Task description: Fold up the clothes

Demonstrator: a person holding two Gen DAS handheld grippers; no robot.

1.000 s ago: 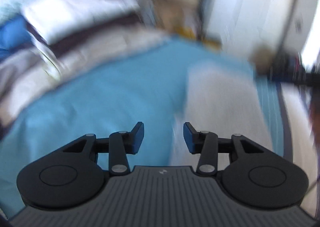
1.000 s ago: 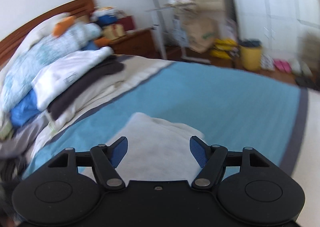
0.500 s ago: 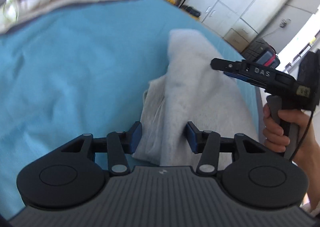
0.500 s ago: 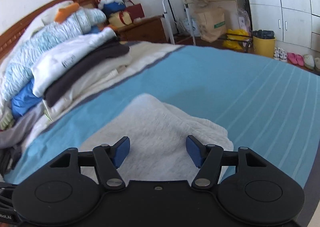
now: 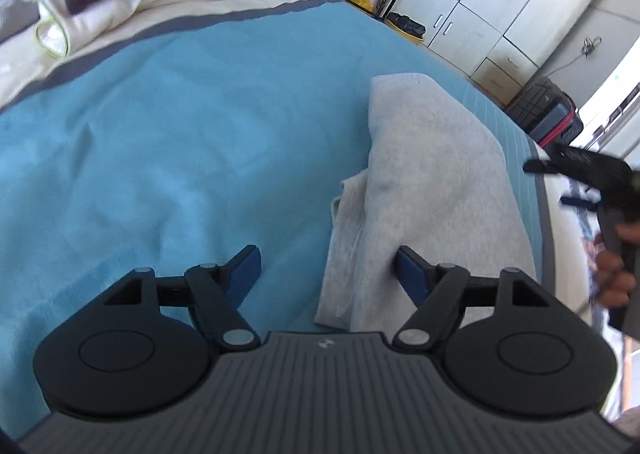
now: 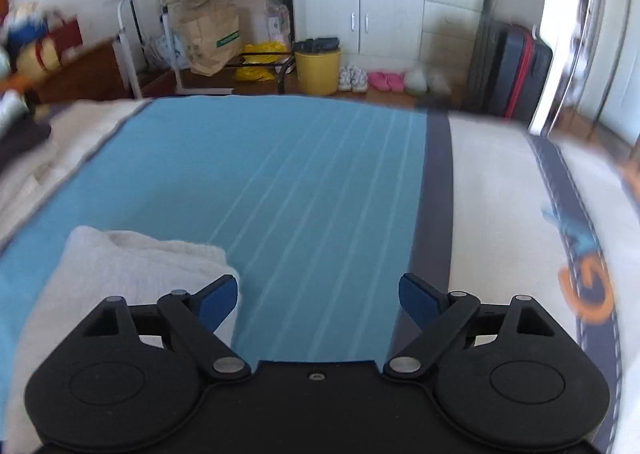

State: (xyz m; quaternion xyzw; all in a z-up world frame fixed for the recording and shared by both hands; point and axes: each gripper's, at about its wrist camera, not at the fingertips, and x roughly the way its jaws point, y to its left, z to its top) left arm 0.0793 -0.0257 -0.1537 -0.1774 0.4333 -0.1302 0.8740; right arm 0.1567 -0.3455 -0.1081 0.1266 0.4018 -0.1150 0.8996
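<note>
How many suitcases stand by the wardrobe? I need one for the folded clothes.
1 certain: a dark suitcase with red trim, on the floor right of the white wardrobe, past the bed's far edge. A darker case may lean behind it; unclear.

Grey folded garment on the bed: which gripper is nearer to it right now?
Left. The left gripper is open right at the grey garment, whose near end lies between its fingers. The right gripper, open, sits off its edge, over the blue bedspread.
</note>
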